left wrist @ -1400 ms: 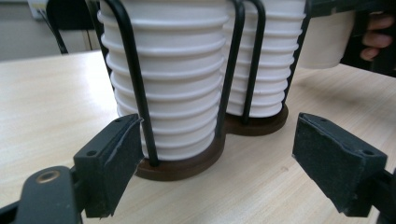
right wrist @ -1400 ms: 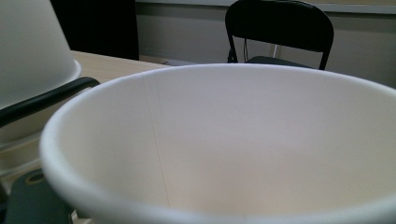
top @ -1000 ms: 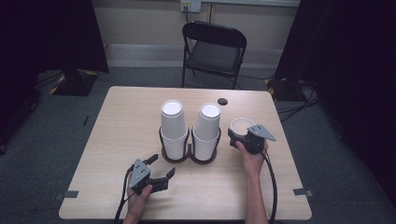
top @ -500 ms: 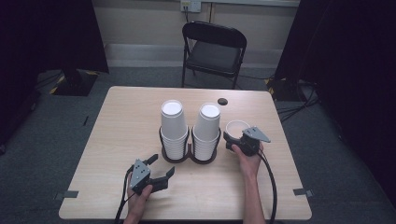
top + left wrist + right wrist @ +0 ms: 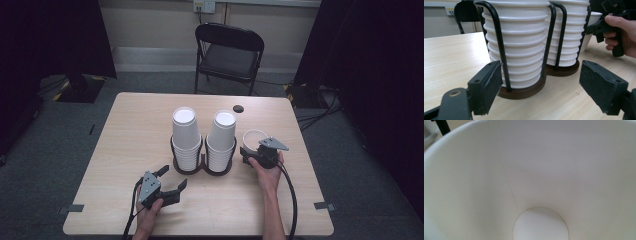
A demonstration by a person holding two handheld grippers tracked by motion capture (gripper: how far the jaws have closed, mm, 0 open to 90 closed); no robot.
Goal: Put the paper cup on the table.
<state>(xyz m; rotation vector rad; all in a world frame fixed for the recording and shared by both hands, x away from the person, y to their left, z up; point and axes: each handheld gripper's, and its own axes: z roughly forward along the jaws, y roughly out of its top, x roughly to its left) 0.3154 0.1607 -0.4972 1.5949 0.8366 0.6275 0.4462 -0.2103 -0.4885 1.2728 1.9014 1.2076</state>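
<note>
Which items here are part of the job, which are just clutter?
In play:
- loose cup, upright, at the right gripper
- two cup stacks, upside down in the black holder
- left gripper, jaws open, facing the holder

Lying about:
- small dark disc near the table's far edge
- folding chair behind the table
</note>
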